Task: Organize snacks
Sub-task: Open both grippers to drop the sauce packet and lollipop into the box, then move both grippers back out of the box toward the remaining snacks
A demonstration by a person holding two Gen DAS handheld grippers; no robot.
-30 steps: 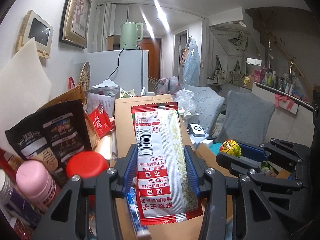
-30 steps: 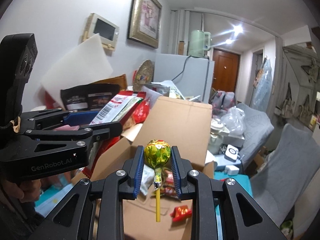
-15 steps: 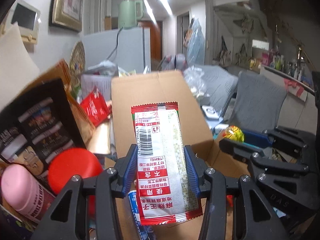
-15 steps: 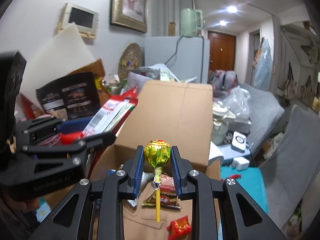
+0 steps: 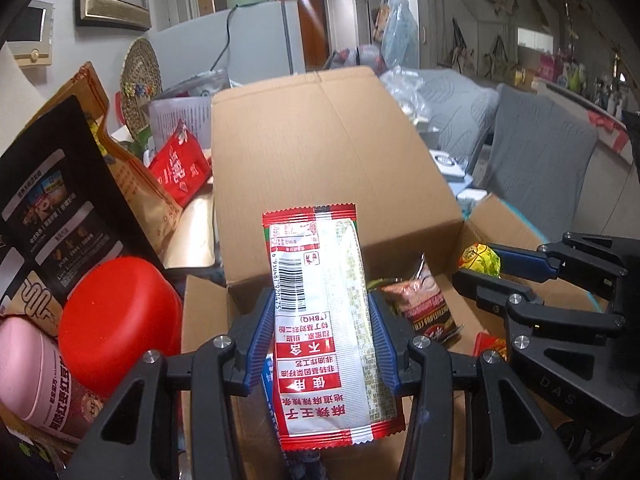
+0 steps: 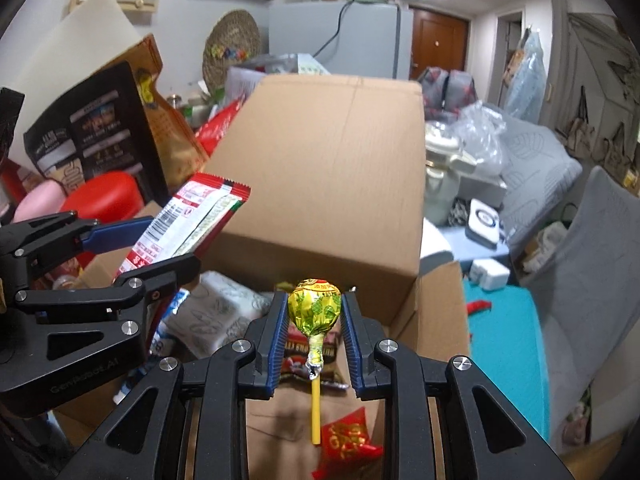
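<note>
While both grippers hang over the open cardboard box (image 6: 336, 168), each load sits straight above the space it should drop into, so the coming move looks like a plain lowering and release. The left gripper (image 5: 320, 336) has its jaws closed on the flat sides of a red-and-white snack packet (image 5: 320, 320), whose long axis runs forward along the fingers, barcode end out over the box mouth. The right gripper (image 6: 314, 328) has its jaws pinched on the wrapped yellow head of a lollipop (image 6: 315, 306), stick trailing back toward the camera. Neither is clearly nearer to the box floor. The right wrist view shows the packet edge-on and tilted upward, plus a small red sachet (image 6: 348, 440) and a dark snack bag (image 6: 308, 364) lying inside the box; the left wrist view gives the packet's printed face and a red lid (image 5: 116, 320) outside the box on the left
</note>
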